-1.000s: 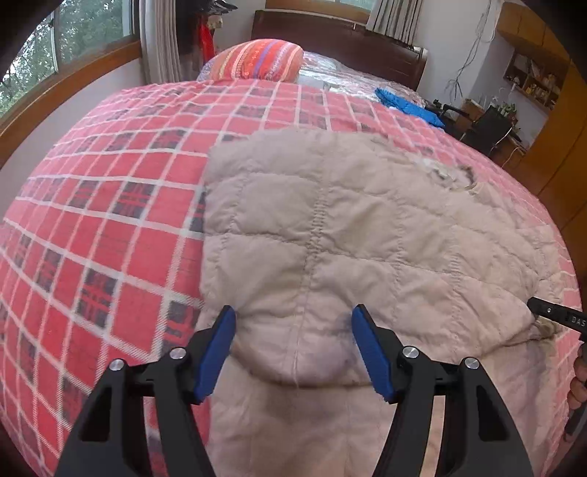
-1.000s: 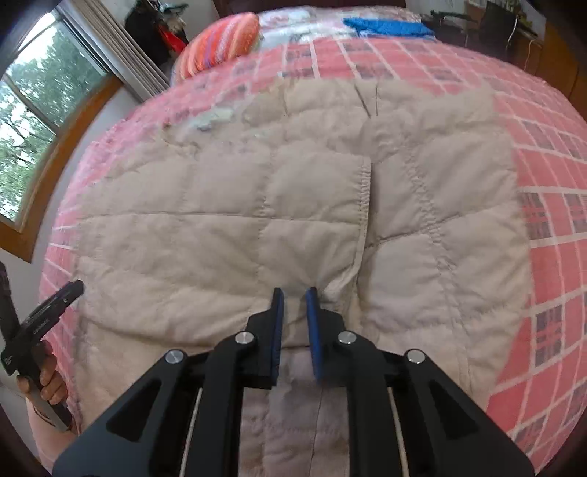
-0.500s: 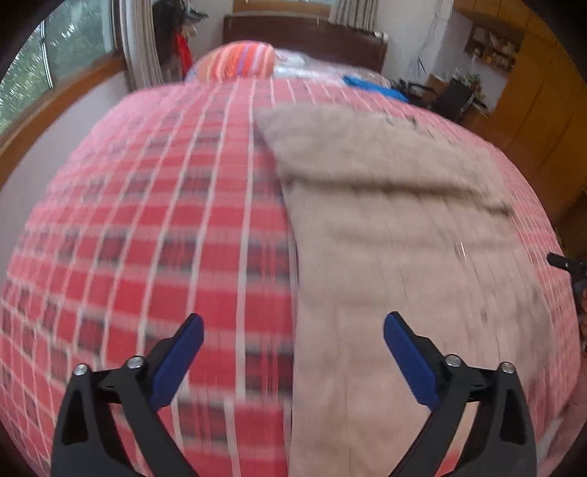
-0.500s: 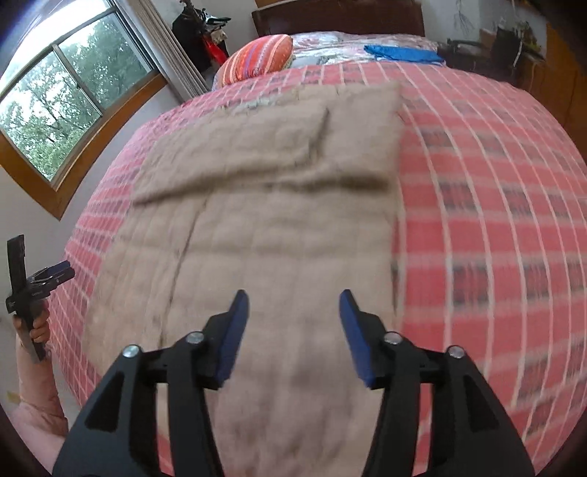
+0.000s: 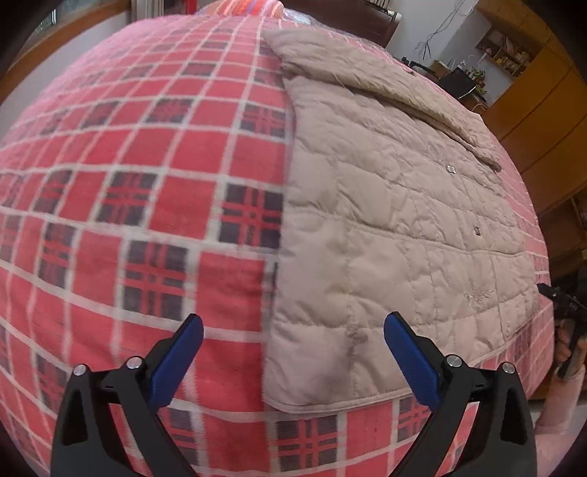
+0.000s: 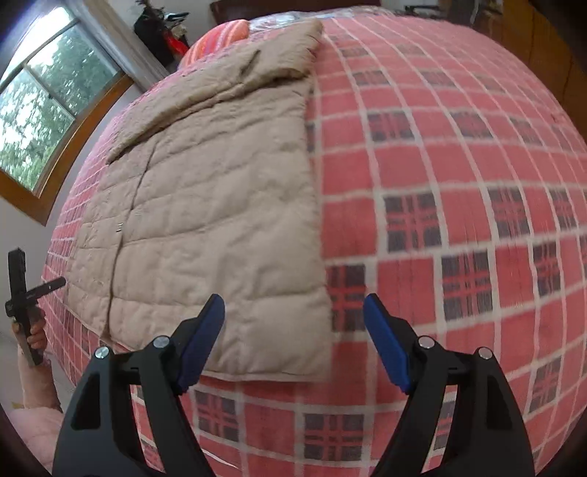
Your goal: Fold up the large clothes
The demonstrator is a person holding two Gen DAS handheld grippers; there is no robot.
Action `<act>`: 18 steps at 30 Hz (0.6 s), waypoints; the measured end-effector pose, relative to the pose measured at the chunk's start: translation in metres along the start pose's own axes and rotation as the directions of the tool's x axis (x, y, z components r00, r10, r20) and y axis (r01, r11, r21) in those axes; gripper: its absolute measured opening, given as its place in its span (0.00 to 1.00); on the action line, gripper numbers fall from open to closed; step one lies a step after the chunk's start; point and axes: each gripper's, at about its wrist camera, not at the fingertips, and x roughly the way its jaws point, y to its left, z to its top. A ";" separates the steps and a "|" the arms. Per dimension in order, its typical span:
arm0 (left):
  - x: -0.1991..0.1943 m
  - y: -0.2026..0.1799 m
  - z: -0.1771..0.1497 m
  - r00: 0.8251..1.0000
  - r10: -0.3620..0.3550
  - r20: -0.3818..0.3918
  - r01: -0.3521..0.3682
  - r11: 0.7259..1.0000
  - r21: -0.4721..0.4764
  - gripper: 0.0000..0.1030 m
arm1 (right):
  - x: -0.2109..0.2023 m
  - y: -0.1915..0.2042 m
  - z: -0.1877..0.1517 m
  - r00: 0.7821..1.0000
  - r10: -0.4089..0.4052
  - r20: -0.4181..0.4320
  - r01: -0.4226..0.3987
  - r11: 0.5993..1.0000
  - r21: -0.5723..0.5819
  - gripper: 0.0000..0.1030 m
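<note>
We see a beige quilted coat (image 5: pixel 385 220) lying flat on a bed covered by a red checked blanket (image 5: pixel 146 165). The coat is folded into a long rectangle, and its long axis runs from the near edge of the bed away toward the headboard. Its hem end faces us; at the far end a folded-over flap (image 5: pixel 367 80) lies diagonally across it, near a striped pillow (image 6: pixel 223 35). In the left wrist view the coat fills the right half of the bed; in the right wrist view (image 6: pixel 220 205) it fills the left half.

Our left claw (image 5: pixel 293 357) is spread wide and holds nothing, hovering above the coat's near left corner without touching it. Our right claw (image 6: pixel 293 341) is likewise spread wide and empty, framing the near right corner. A hand (image 6: pixel 31 334) gripping the left tool's handle shows at the edge of the right wrist view.
</note>
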 end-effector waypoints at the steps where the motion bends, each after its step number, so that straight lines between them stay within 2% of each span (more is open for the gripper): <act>1: 0.001 -0.002 -0.001 1.000 -0.004 -0.002 0.004 1.000 0.003 0.96 | 0.002 -0.003 -0.003 1.000 0.011 -0.007 -0.011 1.000 0.010 0.73; 5: 0.006 -0.015 -0.007 1.000 -0.012 -0.007 0.012 0.999 0.046 0.94 | 0.004 -0.006 -0.010 0.999 0.035 -0.011 -0.035 0.999 0.003 0.69; 7: 0.010 -0.018 -0.009 1.000 -0.023 -0.021 0.024 0.998 0.053 0.85 | 0.007 -0.004 -0.012 0.999 0.044 -0.019 -0.044 0.999 -0.005 0.59; 8: 0.012 -0.020 -0.010 0.999 -0.017 -0.030 0.019 0.998 0.056 0.78 | 0.009 -0.003 -0.013 0.998 0.052 -0.028 -0.052 0.999 -0.004 0.55; 10: 0.012 -0.024 -0.011 1.000 0.007 -0.015 -0.006 0.998 0.070 0.72 | 0.014 -0.002 -0.014 0.997 0.067 -0.045 -0.067 0.998 0.001 0.46; 11: 0.011 -0.026 -0.013 1.000 0.009 -0.015 -0.008 0.997 0.076 0.64 | 0.015 -0.001 -0.015 0.997 0.060 -0.045 -0.061 0.998 -0.002 0.44; 12: 0.010 -0.027 -0.013 1.000 0.008 -0.014 -0.007 0.997 0.078 0.54 | 0.015 -0.001 -0.015 0.997 0.059 -0.044 -0.059 0.998 -0.007 0.38; 13: 0.008 -0.027 -0.014 1.000 0.008 -0.010 -0.007 0.997 0.081 0.49 | 0.014 0.000 -0.015 0.997 0.068 -0.041 -0.068 0.998 -0.009 0.30; 15: 0.002 -0.028 -0.015 1.000 0.028 0.009 -0.029 0.996 0.085 0.30 | 0.010 0.002 -0.015 0.997 0.074 -0.029 -0.074 0.997 -0.016 0.23; 18: -0.006 -0.030 -0.015 0.999 0.024 0.029 -0.026 0.996 0.082 0.18 | 0.003 0.007 -0.017 0.997 0.076 -0.008 -0.077 0.996 -0.035 0.17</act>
